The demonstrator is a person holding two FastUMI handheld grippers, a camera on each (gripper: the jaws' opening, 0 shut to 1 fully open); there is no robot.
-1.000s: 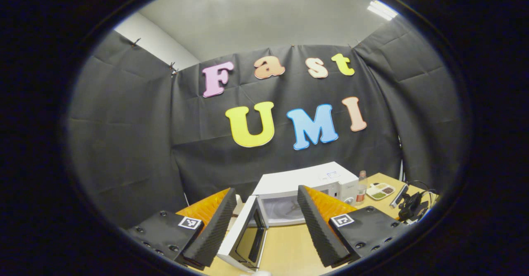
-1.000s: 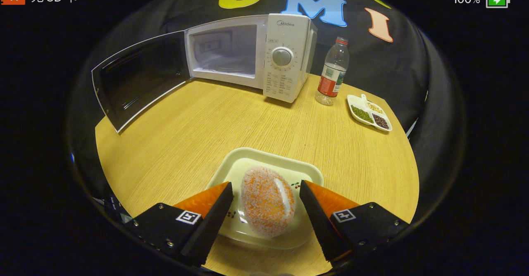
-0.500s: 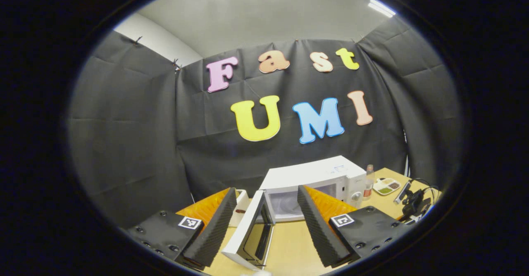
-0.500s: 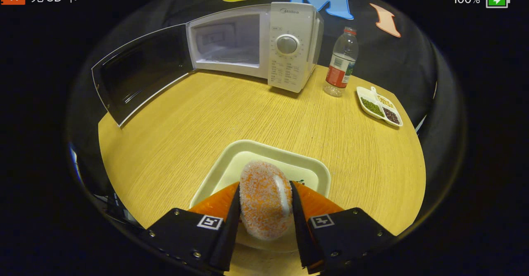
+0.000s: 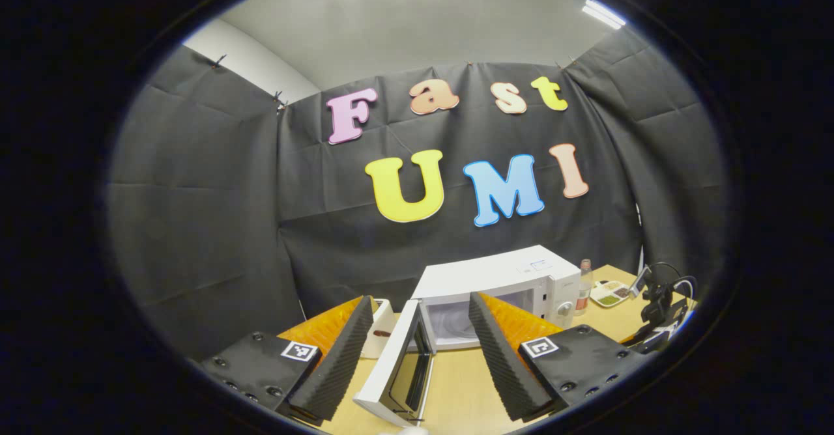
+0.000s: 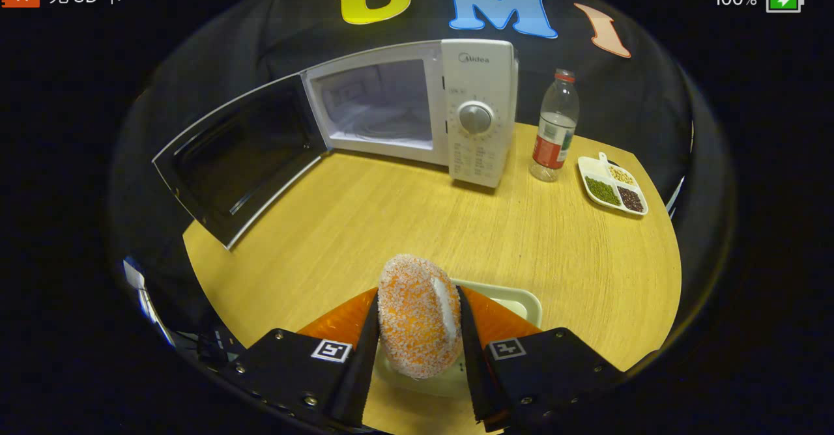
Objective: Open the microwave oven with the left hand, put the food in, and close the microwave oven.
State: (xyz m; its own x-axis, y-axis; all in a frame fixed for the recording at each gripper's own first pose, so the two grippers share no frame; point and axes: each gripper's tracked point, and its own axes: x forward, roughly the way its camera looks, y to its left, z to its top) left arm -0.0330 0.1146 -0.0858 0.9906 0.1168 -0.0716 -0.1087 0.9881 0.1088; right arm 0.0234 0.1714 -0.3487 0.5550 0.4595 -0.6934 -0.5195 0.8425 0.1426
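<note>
Both right tool (image 6: 417, 350) fingers (image 6: 355, 363) clamp pastry (image 6: 417, 314); microwave (image 6: 479, 96) marked "Midea"

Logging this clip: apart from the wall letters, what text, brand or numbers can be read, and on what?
"Midea": at the top of the microwave oven control panel, right gripper view.
Print around the dial and below it: too small to read.
Bottle label: too small to read.
Sticker on the oven's top, left gripper view: blurred.
</note>
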